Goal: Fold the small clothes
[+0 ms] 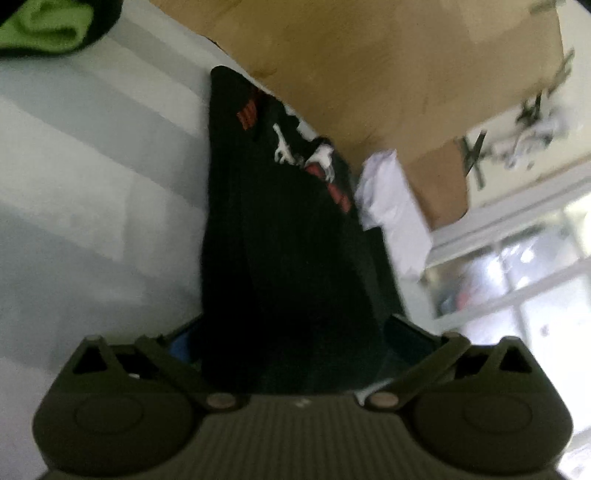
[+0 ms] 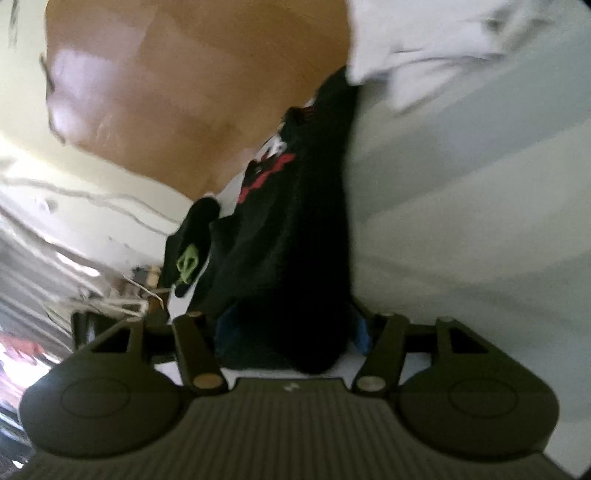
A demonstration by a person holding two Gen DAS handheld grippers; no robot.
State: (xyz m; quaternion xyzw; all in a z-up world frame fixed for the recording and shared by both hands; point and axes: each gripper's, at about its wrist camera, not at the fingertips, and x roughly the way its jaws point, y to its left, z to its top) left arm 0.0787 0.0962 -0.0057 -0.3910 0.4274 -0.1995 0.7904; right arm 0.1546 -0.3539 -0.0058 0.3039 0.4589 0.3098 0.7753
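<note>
A small black garment (image 1: 288,240) with red and white print hangs stretched between both grippers above a white table (image 1: 92,184). My left gripper (image 1: 291,347) is shut on one end of it; the cloth fills the jaws and hides the fingertips. In the right wrist view the same black garment (image 2: 295,229) runs forward from my right gripper (image 2: 288,339), which is shut on its other end. Both views are blurred.
A brown cardboard box (image 1: 369,74) stands behind the garment, also in the right wrist view (image 2: 184,92). A green and black garment (image 1: 48,29) lies at the far left of the table. White cloth (image 1: 391,206) lies by the box. A window (image 1: 517,277) is at right.
</note>
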